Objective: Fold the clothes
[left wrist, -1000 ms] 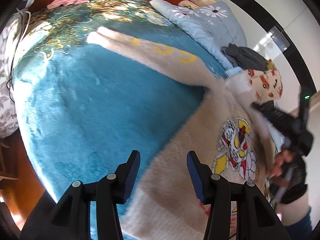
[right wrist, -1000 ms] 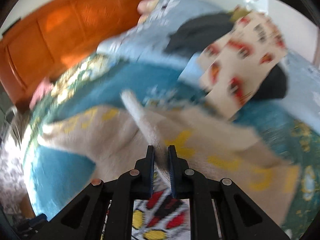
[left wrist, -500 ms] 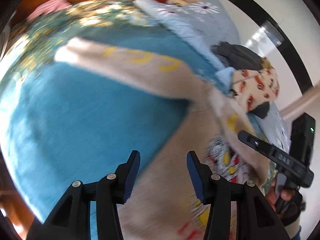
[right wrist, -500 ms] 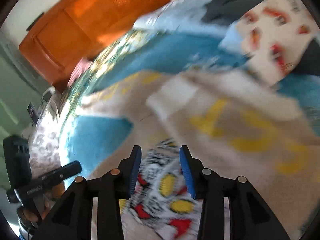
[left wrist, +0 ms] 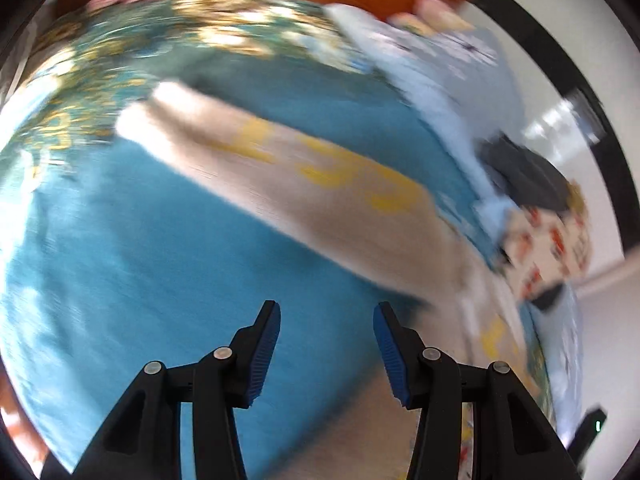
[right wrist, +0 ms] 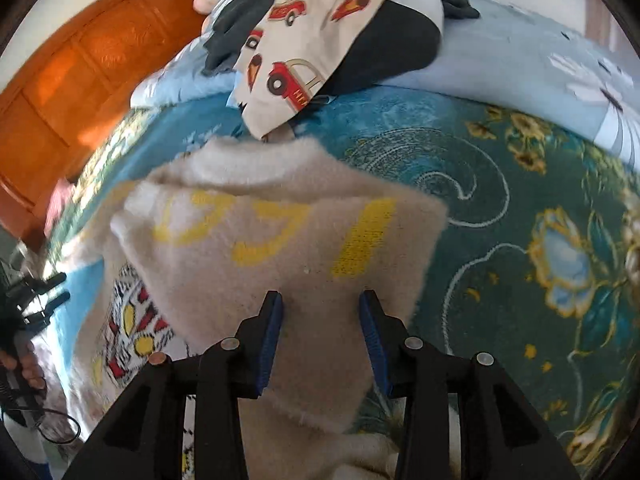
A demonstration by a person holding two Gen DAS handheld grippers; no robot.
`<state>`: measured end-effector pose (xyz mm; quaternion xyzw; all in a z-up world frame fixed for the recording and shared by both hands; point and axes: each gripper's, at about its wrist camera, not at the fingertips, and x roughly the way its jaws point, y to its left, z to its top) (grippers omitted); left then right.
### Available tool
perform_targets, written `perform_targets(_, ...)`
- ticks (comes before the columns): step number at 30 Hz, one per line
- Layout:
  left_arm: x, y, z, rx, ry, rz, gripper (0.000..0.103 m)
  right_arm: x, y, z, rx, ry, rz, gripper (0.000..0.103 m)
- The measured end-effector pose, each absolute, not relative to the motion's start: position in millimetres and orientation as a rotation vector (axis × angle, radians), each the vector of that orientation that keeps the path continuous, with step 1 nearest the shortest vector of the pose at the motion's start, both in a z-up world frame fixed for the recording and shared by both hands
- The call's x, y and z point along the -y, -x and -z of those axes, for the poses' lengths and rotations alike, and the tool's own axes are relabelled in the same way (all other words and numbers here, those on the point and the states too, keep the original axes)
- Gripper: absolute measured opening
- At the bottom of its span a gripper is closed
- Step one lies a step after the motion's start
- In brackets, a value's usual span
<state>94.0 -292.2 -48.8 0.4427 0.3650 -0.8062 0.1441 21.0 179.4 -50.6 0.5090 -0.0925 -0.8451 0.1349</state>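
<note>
A fuzzy beige sweater (right wrist: 280,240) with yellow letters and a cartoon print lies on the teal floral blanket (right wrist: 520,200). One sleeve is folded across its body. My right gripper (right wrist: 320,298) hovers open over that folded sleeve; the pads do not press the cloth. In the left wrist view the other sleeve (left wrist: 320,200) stretches out across the blue blanket (left wrist: 140,260), blurred by motion. My left gripper (left wrist: 326,308) stands open above bare blanket beside the sweater's edge, with nothing between its fingers. It also shows at the far left of the right wrist view as the left gripper (right wrist: 36,292).
A pile of clothes sits at the head of the bed: a car-print garment (right wrist: 312,40) and a dark garment (left wrist: 524,176) on a light blue quilt (right wrist: 520,60). An orange wooden headboard (right wrist: 80,80) stands behind. A hand (right wrist: 24,364) holds the left tool.
The right gripper, shut on the sleeve a second ago, has let it go and opened; the sleeve now lies folded over the body. The left gripper swung off the sweater onto the blanket.
</note>
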Motion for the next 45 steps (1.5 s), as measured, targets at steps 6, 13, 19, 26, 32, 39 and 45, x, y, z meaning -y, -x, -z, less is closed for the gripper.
perform_targets(6, 365.6, -96.5, 59.4, -1.166, -1.138, 2.172, 0.053, -187.4, -27.7, 27.9, 0.429, -1.277, 2.455, 0.055)
perform_targets(13, 394.3, -82.9, 79.7, -1.268, -1.053, 2.076, 0.052, -197.2, -31.9, 25.0, 0.569, -1.273, 2.381, 0.065)
perform_targets(19, 389.9, -72.3, 78.1, -1.202, -1.055, 2.097, 0.050, -210.5, -35.6, 34.0, 0.739, -1.279, 2.290, 0.095)
perform_targets(26, 388.7, -65.5, 61.0, -1.091, -1.051, 2.160, 0.012, -228.5, -44.1, 29.1, 0.844, -1.229, 2.283, 0.103)
perform_targets(32, 343.7, -61.7, -6.5, -0.912, -0.906, 2.430, 0.010, -243.2, -48.2, 34.0, 0.927, -1.233, 2.274, 0.103)
perform_targets(39, 215.5, -52.4, -104.4, -0.700, -0.768, 3.018, 0.010, -250.6, -44.9, 42.3, 1.038, -1.237, 2.233, 0.103)
perform_targets(45, 112.4, -38.6, -79.0, -0.608, -1.032, 3.200, 0.010, -262.2, -46.9, 43.6, 1.074, -1.235, 2.231, 0.103)
